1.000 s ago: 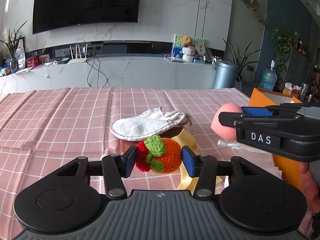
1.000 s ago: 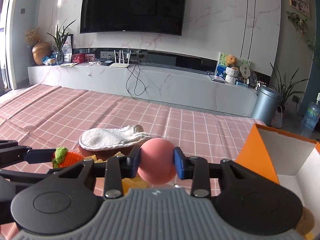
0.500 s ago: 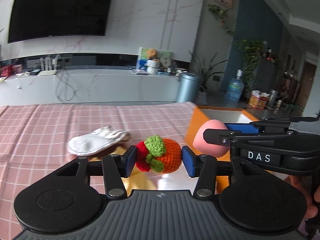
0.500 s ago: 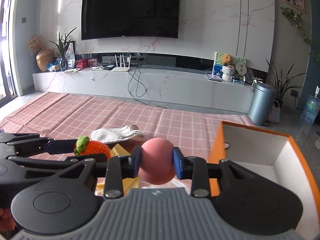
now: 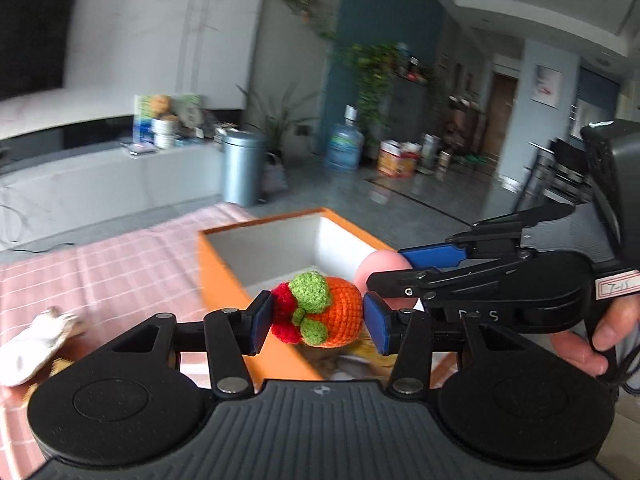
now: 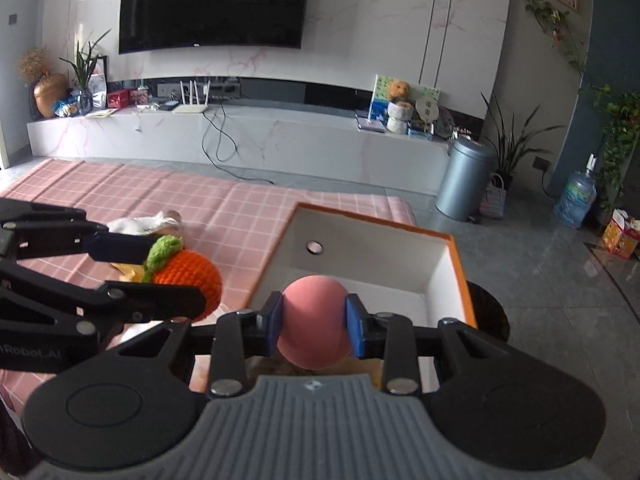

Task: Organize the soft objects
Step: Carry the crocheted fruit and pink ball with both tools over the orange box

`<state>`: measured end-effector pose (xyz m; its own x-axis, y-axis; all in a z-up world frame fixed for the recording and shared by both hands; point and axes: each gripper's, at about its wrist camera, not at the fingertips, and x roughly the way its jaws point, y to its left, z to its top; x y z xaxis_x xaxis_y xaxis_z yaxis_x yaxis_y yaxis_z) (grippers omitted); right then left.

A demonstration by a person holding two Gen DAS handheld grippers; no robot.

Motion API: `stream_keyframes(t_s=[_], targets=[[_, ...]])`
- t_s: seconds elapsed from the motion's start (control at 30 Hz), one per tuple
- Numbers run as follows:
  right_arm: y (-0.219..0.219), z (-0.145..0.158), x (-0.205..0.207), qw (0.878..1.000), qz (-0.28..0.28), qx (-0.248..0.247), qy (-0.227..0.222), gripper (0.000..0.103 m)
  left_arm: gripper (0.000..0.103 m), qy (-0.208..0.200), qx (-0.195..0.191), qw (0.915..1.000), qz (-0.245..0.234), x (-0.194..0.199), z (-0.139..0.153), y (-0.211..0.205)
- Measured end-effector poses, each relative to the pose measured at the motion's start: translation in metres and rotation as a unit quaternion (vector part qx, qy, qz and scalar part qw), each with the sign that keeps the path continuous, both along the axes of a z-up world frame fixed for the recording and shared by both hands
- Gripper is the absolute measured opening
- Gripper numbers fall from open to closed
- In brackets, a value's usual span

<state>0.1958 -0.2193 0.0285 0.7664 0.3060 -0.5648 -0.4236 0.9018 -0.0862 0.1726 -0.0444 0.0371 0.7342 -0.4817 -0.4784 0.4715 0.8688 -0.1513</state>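
Gripping crochet fruit (image 5: 320, 309), pink ball (image 6: 313, 322), side by side over orange box (image 6: 454, 258).

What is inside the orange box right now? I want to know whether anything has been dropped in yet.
The orange box shows bare white walls and floor at its far end, with one round hole. Its near end is hidden behind the pink ball and the right gripper.

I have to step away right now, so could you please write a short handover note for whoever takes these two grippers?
Left gripper: shut on the crocheted orange fruit, held at the orange box.
Right gripper: shut on the pink ball, over the box's white inside.
On the pink checked cloth: a white sock on a small pile.
Done: both toys picked up and carried to the box.
Left: release both in the box, then fetch the sock.
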Motion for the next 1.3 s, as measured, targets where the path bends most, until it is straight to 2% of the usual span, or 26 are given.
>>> stream_keyframes(t_s=[0.23,0.47,0.7,0.9,1.3], targets=[[-0.038,-0.008,0.024,0.999,-0.026,0.003,0.045,0.033,0.056,0.032,0.014,0.999,-0.03,0.04,-0.009,-0.02],[-0.047,-0.031,0.046,0.996,-0.025,0.002,0.085,0.033,0.056,0.048,0.062,0.995,-0.062,0.055,-0.025,-0.045],[-0.045,-0.045,0.058,0.994,-0.012,-0.077,0.073,0.034,0.056,0.06,0.099,0.9865,-0.116,0.056,-0.045,-0.073],[-0.05,-0.058,0.066,0.982,0.04,-0.165,0.079,0.036,0.056,0.104,0.117,0.9806,-0.118,0.067,-0.06,-0.089],[-0.049,-0.086,0.075,0.968,0.054,-0.215,0.117,0.041,0.057,0.157,0.149,0.9711,-0.101,0.075,-0.076,-0.099]])
